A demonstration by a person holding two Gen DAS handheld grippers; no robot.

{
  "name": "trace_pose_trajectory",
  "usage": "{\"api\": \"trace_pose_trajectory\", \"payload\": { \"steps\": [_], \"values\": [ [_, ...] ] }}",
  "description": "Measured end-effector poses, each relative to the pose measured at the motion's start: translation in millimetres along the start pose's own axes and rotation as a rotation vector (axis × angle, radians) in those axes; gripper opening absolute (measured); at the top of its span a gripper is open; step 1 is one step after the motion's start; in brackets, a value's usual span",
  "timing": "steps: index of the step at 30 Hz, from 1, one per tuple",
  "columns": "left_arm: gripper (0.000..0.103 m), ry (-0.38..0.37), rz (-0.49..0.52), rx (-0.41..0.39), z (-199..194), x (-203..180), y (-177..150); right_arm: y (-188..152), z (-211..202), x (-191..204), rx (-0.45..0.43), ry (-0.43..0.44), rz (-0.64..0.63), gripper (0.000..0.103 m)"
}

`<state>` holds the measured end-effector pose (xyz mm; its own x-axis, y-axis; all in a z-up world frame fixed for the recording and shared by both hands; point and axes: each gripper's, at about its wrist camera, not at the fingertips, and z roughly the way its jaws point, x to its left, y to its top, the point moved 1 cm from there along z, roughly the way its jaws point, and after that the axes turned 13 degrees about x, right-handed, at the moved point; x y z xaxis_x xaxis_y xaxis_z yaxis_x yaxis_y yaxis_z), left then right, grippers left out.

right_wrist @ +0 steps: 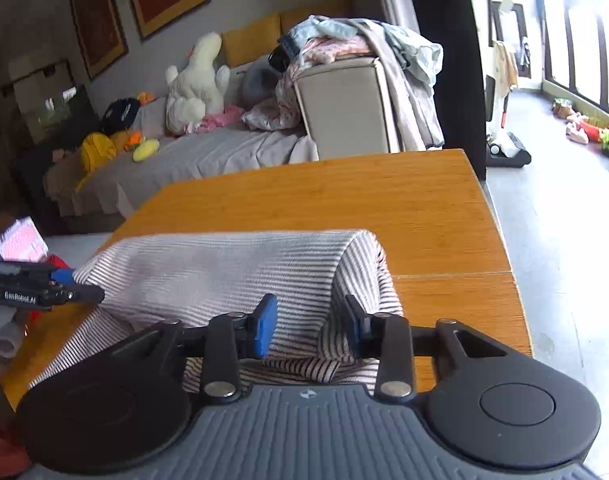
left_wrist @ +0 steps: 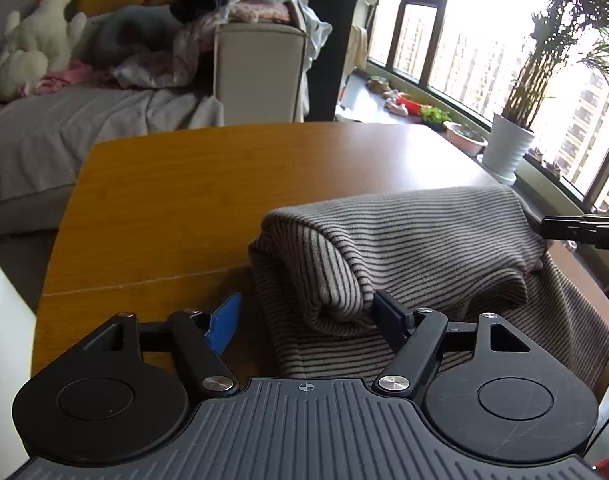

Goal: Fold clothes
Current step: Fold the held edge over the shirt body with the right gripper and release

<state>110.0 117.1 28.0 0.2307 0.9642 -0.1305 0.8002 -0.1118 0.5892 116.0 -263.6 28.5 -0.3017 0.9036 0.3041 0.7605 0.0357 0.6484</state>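
Note:
A grey garment with thin dark stripes (left_wrist: 416, 236) lies on the wooden table (left_wrist: 176, 200), its top layer doubled over into a soft roll. My left gripper (left_wrist: 308, 320) sits at the roll's near left end with its jaws wide. The blue pad (left_wrist: 224, 324) stays clear of the cloth and the black finger (left_wrist: 392, 316) is against the fold. In the right wrist view the same garment (right_wrist: 224, 268) fills the middle. My right gripper (right_wrist: 311, 328) straddles a loose bunch of cloth at the roll's right end, pads apart and not pressing. Each gripper also shows in the other's view: right gripper (left_wrist: 544, 228), left gripper (right_wrist: 80, 285).
Behind the table stands a sofa (right_wrist: 208, 160) with a heap of clothes (right_wrist: 344, 44) on its arm and a white plush toy (right_wrist: 196, 80). A potted plant (left_wrist: 508, 148) stands by the window on the right. The table's right edge (right_wrist: 500, 240) drops to the floor.

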Motion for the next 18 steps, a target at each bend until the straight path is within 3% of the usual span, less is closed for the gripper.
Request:
{"api": "trace_pose_trajectory", "payload": {
  "steps": [1,3,5,10,12,13,14,18],
  "values": [
    [0.087,-0.003,-0.013,-0.018,-10.4,1.9,2.6,3.6,-7.0,-7.2,-0.016,0.012,0.042,0.065],
    [0.094,-0.035,-0.05,-0.034,-24.2,5.3,9.7,9.0,-16.4,-20.2,-0.035,0.046,0.121,0.065],
    [0.095,-0.076,-0.084,-0.028,-24.8,4.9,15.4,7.0,-9.3,-25.9,-0.002,0.082,0.173,0.066],
    [0.095,-0.124,-0.147,0.052,13.5,-4.4,22.4,-5.2,30.9,-5.2,0.098,0.062,0.121,0.066],
    [0.085,-0.137,-0.164,0.078,28.9,-7.0,25.3,-5.0,48.5,2.3,0.129,0.049,0.078,0.06],
    [0.079,-0.144,-0.164,0.084,36.4,-6.2,28.6,-2.9,56.4,7.7,0.121,0.028,0.03,0.051],
    [0.066,-0.151,-0.164,0.089,43.8,-5.5,31.8,-0.1,61.5,11.7,0.113,0.016,-0.007,0.039],
    [0.053,-0.132,-0.171,0.078,65.6,3.6,58.1,42.0,89.1,8.2,0.095,0.023,0.024,0.026]
  ]
}}
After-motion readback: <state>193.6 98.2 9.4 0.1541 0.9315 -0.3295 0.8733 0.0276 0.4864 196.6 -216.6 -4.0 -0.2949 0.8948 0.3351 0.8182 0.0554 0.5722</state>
